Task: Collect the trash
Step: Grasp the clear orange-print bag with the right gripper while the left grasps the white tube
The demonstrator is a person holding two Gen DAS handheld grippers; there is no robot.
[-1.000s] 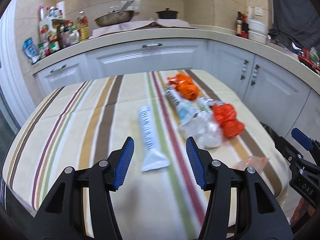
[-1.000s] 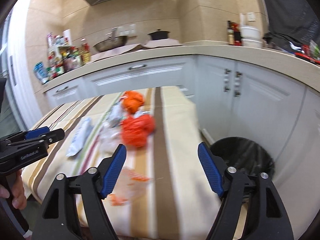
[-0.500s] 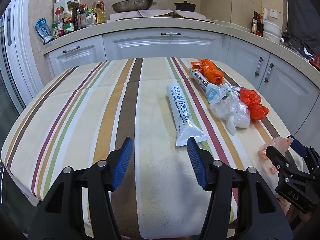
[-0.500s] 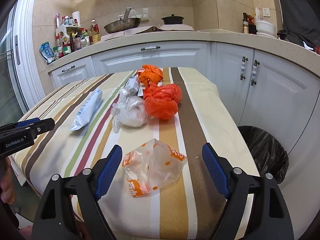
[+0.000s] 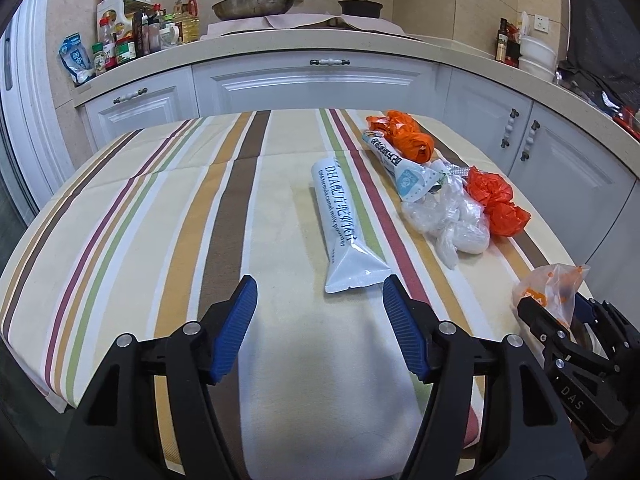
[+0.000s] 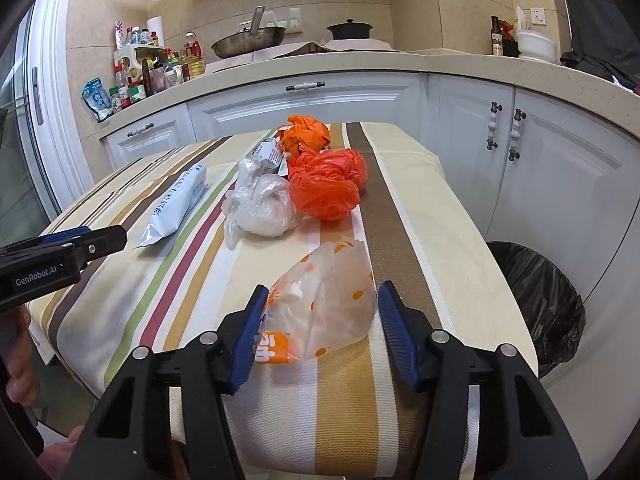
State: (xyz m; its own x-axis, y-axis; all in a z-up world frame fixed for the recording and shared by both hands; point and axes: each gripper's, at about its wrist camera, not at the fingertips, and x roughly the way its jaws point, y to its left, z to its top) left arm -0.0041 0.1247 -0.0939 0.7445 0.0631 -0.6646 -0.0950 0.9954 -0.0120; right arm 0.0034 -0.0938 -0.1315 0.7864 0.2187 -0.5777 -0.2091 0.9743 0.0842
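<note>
Almost nothing is collected yet. On the striped table [image 5: 168, 216] all the trash is still seen, while the black-lined bin [image 6: 536, 292] stands beside it on the floor. The white tube [image 5: 344, 224], two orange bags [image 6: 328, 184] and a clear bag [image 6: 260, 204] lie untouched. The right gripper [image 6: 318, 326] is closing around the orange-dotted bag [image 6: 328, 304], not yet squeezing it. The left gripper [image 5: 318, 326] is opening, with nothing between its jaws, near the tube.

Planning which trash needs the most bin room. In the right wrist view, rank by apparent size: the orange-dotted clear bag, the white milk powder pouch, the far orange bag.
1. Orange-dotted clear bag, though it lies nearest the camera, so its lead is unsure.
2. White milk powder pouch.
3. Far orange bag, farthest away, so likely understated.
</note>
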